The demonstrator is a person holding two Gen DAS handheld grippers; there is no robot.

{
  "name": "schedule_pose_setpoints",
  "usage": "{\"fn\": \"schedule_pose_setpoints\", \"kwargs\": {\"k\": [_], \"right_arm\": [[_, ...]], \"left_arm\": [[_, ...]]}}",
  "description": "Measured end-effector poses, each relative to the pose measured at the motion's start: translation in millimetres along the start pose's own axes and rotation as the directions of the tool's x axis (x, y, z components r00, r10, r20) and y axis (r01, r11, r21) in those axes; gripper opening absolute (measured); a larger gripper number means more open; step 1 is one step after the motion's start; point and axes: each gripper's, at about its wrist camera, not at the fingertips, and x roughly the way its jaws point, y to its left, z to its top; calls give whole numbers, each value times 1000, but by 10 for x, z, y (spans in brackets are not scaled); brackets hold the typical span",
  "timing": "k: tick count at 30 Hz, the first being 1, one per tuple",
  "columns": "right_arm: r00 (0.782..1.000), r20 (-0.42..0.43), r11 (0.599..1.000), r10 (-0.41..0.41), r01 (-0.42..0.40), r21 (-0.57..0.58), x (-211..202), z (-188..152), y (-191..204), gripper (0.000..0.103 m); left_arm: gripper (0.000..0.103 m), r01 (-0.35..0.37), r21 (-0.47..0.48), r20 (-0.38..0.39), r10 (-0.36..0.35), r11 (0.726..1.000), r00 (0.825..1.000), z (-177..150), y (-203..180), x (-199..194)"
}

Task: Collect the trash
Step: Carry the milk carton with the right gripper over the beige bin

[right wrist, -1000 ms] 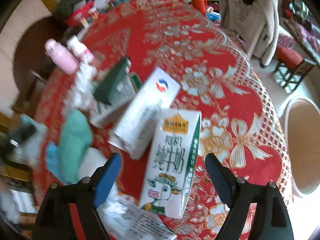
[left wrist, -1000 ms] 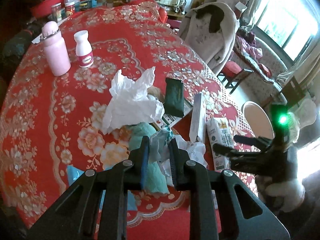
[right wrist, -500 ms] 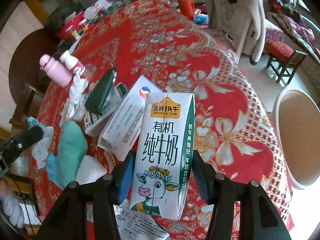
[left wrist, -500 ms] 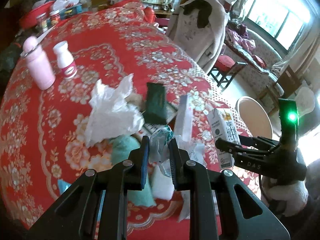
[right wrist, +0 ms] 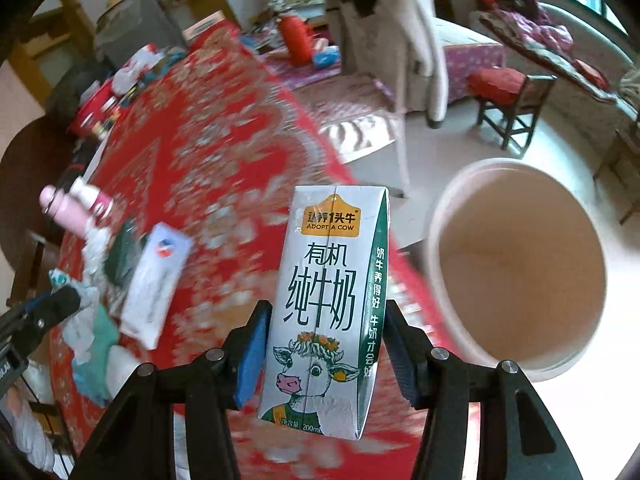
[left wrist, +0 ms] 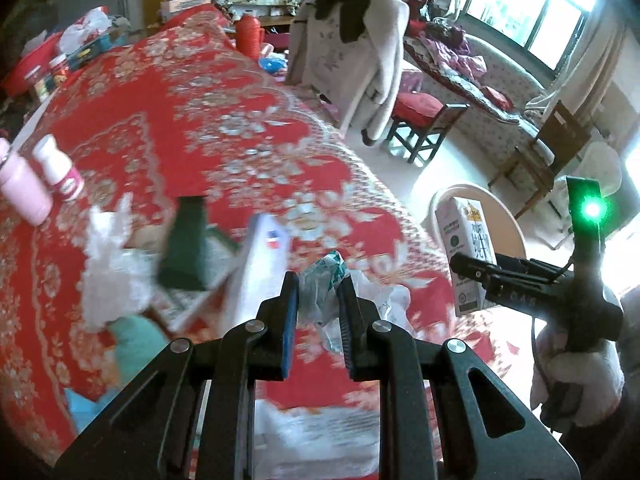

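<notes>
The white-and-green paper milk carton with a cartoon cow stands upright, pinched between the blue pads of the right tool, lifted above the edge of the red floral-clothed counter and just beside the round pale plastic bin on the floor. The left tool pinches a crumpled white-and-green plastic wrapper above the counter's edge. Behind on the counter lie a long white box, a dark green packet and crumpled white tissue.

Daylight floods in from the big bright window upper right, glare there; red patterned tablecloth smeared with motion blur, fisheye-dark corners
</notes>
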Motion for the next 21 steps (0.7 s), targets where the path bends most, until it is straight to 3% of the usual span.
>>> {"fn": "schedule_pose_setpoints", "kwargs": {"k": [12, 21], "right_arm": [[995, -67, 996, -76, 79, 41, -3, 147, -1270, 53], [990, -109, 992, -87, 96, 80, 60, 149, -1798, 54]], "left_arm": [[17, 87, -14, -58, -87, 996, 995, 283, -1213, 701], [18, 187, -72, -102, -194, 980, 976, 386, -1806, 1317]]}}
